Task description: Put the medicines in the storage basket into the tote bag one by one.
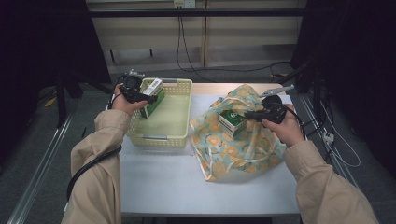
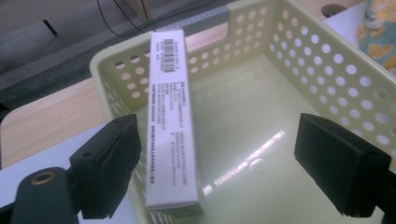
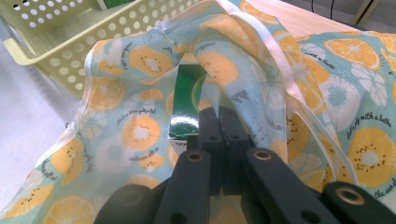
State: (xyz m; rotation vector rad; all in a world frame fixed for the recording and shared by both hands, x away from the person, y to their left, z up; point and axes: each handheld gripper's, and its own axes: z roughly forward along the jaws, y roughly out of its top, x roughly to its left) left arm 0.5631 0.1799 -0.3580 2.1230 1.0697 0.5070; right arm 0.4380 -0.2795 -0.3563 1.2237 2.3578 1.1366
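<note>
A white and green box [image 1: 154, 94] [image 2: 170, 116] stands tilted against the left wall of the pale yellow perforated basket [image 1: 161, 139] [image 2: 327, 60]. My left gripper [image 1: 145, 98] [image 2: 219, 154] is open around the box, which sits close to the left jaw. A plastic bag with an orange-slice print [image 1: 233, 154] [image 3: 126, 121] lies to the right of the basket. Another green and white box [image 1: 232, 122] [image 3: 187, 100] shows in the bag's mouth. My right gripper [image 1: 252, 114] [image 3: 223, 116] is shut on the bag's rim, beside that box.
The basket and the bag sit on a white table [image 1: 187, 186] with a wooden strip along its far edge. Cables [image 1: 187, 51] hang behind the table. Dark frames stand on both sides.
</note>
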